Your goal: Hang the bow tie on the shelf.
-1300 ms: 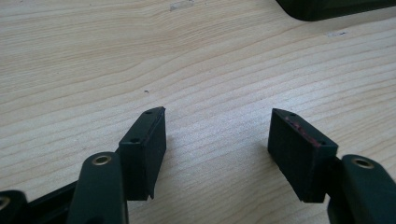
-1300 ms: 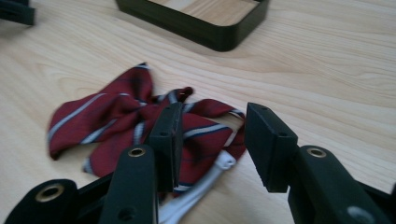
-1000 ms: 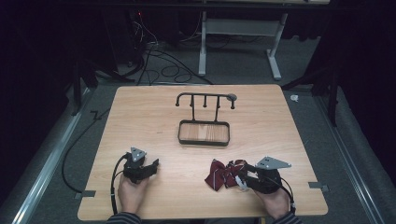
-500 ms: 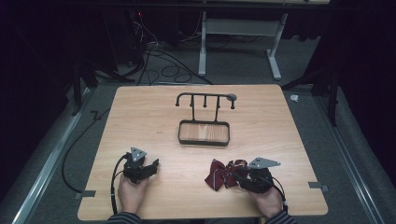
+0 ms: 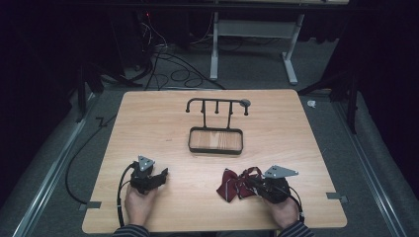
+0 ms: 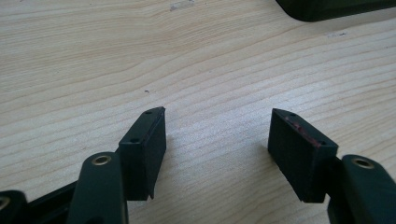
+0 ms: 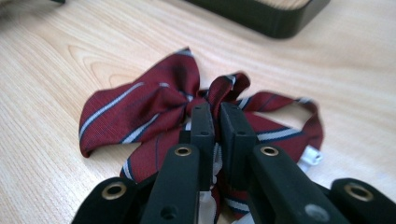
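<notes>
Pale wooden table (image 5: 148,118) on grey carpeted floor (image 5: 64,148), surrounded by near-black darkness. Beyond the far edge, white metal desk legs (image 5: 215,49) and a tangle of black cables (image 5: 163,61). Dim, even light overhead; walls lost in shadow.

Recording lab, lone wooden table (image 5: 148,118), loose floor cables (image 5: 163,59) (tangled), dark curtained surroundings, grey carpet (image 5: 257,69)

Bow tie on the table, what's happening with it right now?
The right tongs have just closed on the striped maroon bow tie, pinching the fabric near its knot while it lies on the wooden table. The left tongs rest open over bare wood, holding nothing. The black hook stand with its tray stands farther back, with nothing hanging on it.
</notes>
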Motion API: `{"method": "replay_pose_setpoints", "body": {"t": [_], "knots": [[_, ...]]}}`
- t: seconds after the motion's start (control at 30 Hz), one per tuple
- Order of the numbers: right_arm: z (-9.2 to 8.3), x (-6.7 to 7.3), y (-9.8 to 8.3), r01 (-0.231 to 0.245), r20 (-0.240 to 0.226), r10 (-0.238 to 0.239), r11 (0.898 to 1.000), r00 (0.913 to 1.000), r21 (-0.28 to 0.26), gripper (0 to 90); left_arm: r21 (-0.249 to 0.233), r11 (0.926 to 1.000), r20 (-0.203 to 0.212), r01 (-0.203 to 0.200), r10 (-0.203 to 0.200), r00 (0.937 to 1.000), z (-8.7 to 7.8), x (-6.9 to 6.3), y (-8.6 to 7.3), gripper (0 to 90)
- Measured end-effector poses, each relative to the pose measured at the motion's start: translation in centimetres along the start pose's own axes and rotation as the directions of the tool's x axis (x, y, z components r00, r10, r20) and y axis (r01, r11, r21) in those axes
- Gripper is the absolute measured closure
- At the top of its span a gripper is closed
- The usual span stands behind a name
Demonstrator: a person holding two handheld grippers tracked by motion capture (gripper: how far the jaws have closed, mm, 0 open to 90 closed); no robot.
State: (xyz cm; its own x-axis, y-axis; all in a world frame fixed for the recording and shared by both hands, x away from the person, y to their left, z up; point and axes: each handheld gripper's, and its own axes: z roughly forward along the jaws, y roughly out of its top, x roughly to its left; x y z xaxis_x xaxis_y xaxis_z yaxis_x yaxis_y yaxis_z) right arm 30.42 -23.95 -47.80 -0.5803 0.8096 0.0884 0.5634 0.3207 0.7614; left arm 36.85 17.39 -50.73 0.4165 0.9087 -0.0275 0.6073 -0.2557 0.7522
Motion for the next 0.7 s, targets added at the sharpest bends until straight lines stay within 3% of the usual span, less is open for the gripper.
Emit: {"method": "replay_pose_setpoints", "body": {"t": [0.33, 0.7], "knots": [[-1.8, 0.0, 2.1, 0.068, 0.018, -0.067, 0.996, 0.9976, -0.055, 87.1, 0.001, 1.0, 0.002, 0.002, -0.002, 1.0, 0.0, 0.0, 0.0, 37.5], [-3.3, 0.1, 5.0, 0.148, 0.015, -0.147, 0.984, 0.989, -0.099, 87.2, 0.0, 1.0, 0.0, 0.001, -0.001, 1.0, 0.0, 0.0, 0.0, 37.1]]}}
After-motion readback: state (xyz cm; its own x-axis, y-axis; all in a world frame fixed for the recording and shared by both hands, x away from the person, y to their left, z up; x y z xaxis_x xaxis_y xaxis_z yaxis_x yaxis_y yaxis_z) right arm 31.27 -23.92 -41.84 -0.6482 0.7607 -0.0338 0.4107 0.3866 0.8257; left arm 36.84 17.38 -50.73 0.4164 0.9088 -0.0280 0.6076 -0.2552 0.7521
